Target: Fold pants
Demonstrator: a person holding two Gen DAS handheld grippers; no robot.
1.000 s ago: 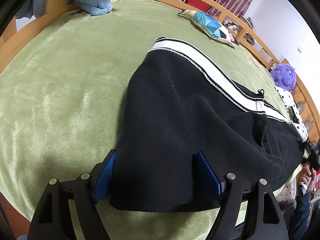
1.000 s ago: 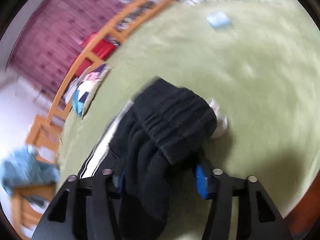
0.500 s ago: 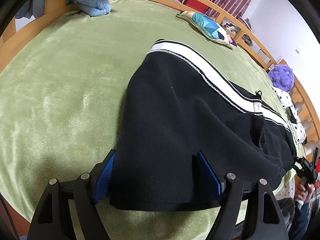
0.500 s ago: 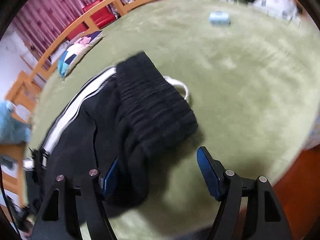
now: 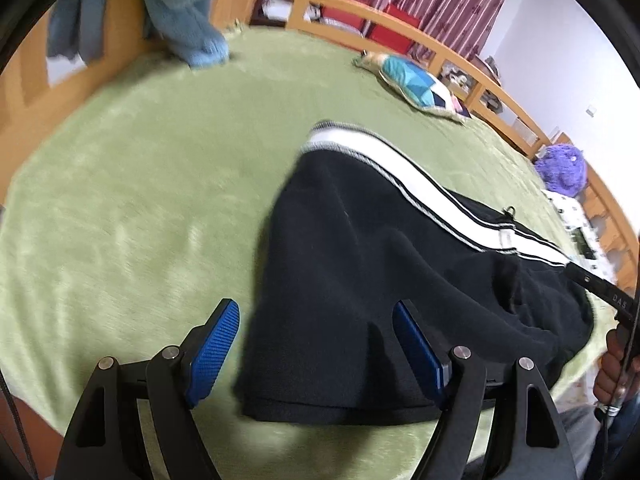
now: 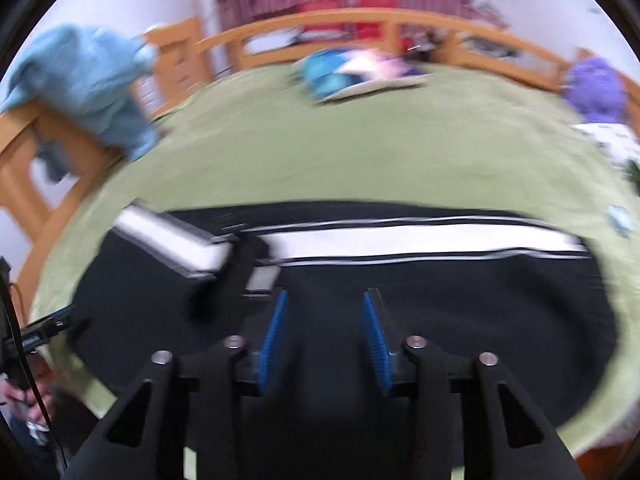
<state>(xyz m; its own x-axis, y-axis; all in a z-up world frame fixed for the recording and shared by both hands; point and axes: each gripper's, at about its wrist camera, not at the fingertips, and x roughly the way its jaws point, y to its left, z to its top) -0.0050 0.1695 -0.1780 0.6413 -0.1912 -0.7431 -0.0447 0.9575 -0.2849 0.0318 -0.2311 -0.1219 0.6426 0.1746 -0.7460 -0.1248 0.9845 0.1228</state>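
Both claws were empty as I watched: my left claw (image 5: 316, 346) gaped wide over the hem of the black track pants (image 5: 384, 264), and my right claw (image 6: 325, 326) stood partly open above them on the green bed (image 5: 140, 200).

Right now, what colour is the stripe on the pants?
White, edged with thin black lines, on the black pants; clearest in the left wrist view.

Black fleece pants with white side stripe (image 5: 360, 248) spread on green plush blanket (image 5: 140, 200), left gripper (image 5: 316, 344) with blue ribbed pads parted over hem, patchwork cushion (image 5: 416, 90), purple plush toy (image 5: 562, 168), light blue garment (image 5: 188, 4).
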